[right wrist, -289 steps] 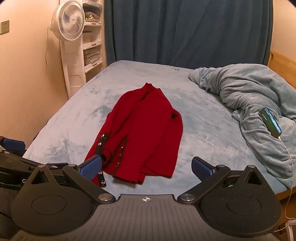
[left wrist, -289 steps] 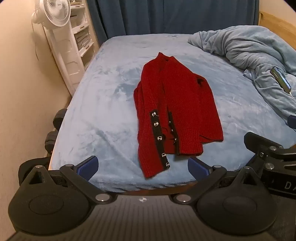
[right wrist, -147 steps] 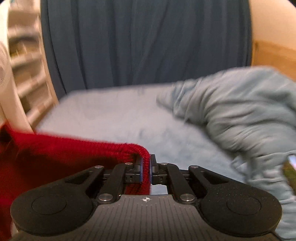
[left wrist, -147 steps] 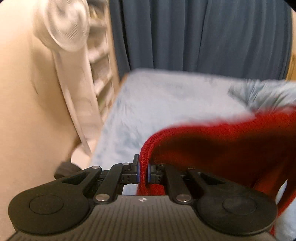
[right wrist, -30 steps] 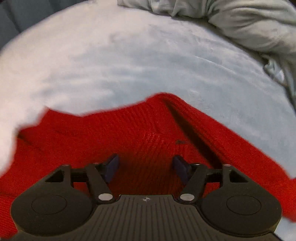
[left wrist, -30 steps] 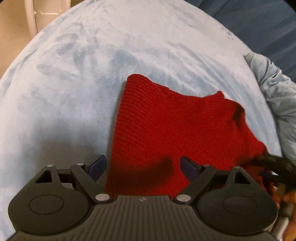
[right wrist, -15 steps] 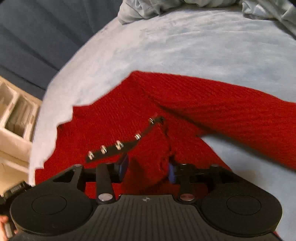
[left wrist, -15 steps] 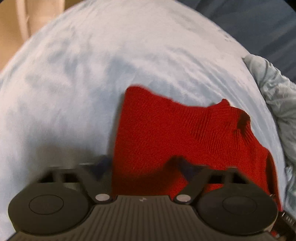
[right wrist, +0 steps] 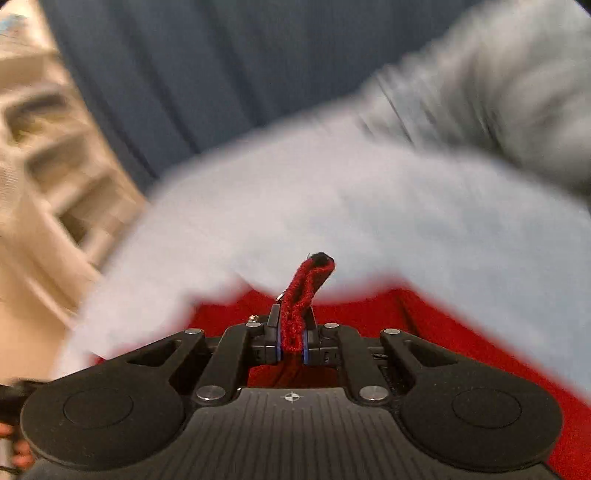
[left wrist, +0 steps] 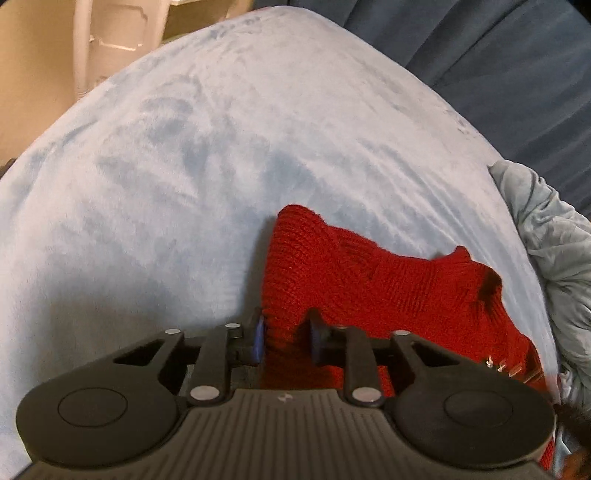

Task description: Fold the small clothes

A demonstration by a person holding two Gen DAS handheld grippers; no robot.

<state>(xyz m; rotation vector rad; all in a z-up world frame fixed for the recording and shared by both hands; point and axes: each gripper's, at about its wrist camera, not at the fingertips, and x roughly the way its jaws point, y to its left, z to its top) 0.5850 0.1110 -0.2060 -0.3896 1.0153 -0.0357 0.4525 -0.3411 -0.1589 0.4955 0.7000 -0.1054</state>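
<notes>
A red knitted cardigan point(left wrist: 369, 280) lies on the light blue bed cover point(left wrist: 184, 166), its near edge bunched between my left fingers. My left gripper point(left wrist: 285, 339) is closed on that bunched edge, with a narrow gap filled by the knit. In the blurred right wrist view, my right gripper point(right wrist: 291, 347) is shut on a strip of the cardigan's edge point(right wrist: 306, 284) that stands up from the pads, with a metal button beside it. More of the red cardigan point(right wrist: 424, 325) spreads below.
A crumpled grey-blue duvet point(left wrist: 554, 236) lies at the right side of the bed. Dark blue curtains point(left wrist: 480, 55) hang behind. A white shelf unit point(right wrist: 44, 155) and fan stand point(left wrist: 118, 33) are to the left of the bed.
Both grippers were open over the cardigan a second ago. Both have since closed on its edges, and the right gripper is swinging fast with its strip of fabric.
</notes>
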